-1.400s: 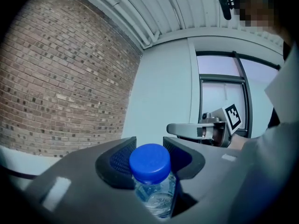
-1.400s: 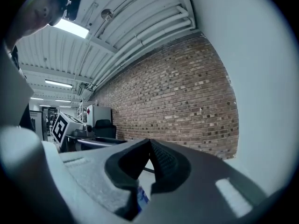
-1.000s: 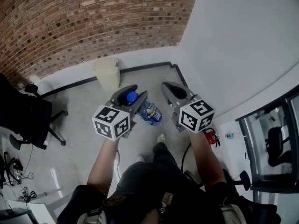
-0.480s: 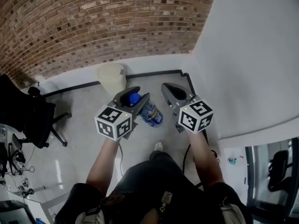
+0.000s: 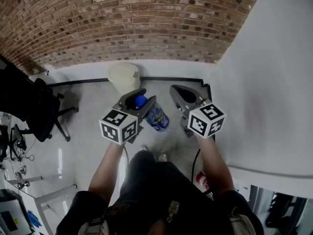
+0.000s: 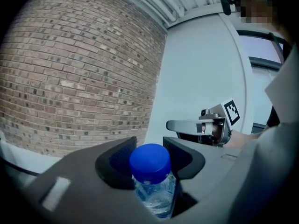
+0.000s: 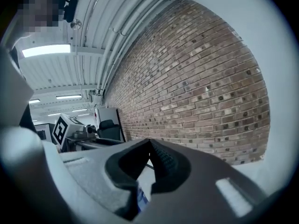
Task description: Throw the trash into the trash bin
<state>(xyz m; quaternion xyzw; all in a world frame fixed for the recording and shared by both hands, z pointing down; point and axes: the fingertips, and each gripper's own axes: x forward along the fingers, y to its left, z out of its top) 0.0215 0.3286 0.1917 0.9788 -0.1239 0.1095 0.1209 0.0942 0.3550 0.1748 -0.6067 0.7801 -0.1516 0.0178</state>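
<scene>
A clear plastic bottle (image 5: pixel 157 118) with a blue cap (image 6: pixel 150 160) is clamped between the jaws of my left gripper (image 5: pixel 139 98), which is shut on its neck. The bottle's body hangs below the jaws over the floor. In the left gripper view the cap sits right between the dark pads (image 6: pixel 118 158). My right gripper (image 5: pixel 182 95) is held level beside it, to the right, shut with nothing in it; its tips meet in the right gripper view (image 7: pixel 150 146). A cream trash bin (image 5: pixel 123 77) stands on the floor against the brick wall, just beyond the left gripper.
A brick wall (image 5: pixel 127 23) runs across the far side and meets a white wall (image 5: pixel 274 82) at the right. A black office chair (image 5: pixel 36 106) stands at the left. A red extinguisher (image 5: pixel 201 180) sits low by the right wall. A desk with cables (image 5: pixel 14 170) is at the lower left.
Both grippers have travelled toward the brick wall, the bottle still held in the left one. The wall corner has slid rightward and the trash bin now lies closer, straight ahead of the left gripper.
</scene>
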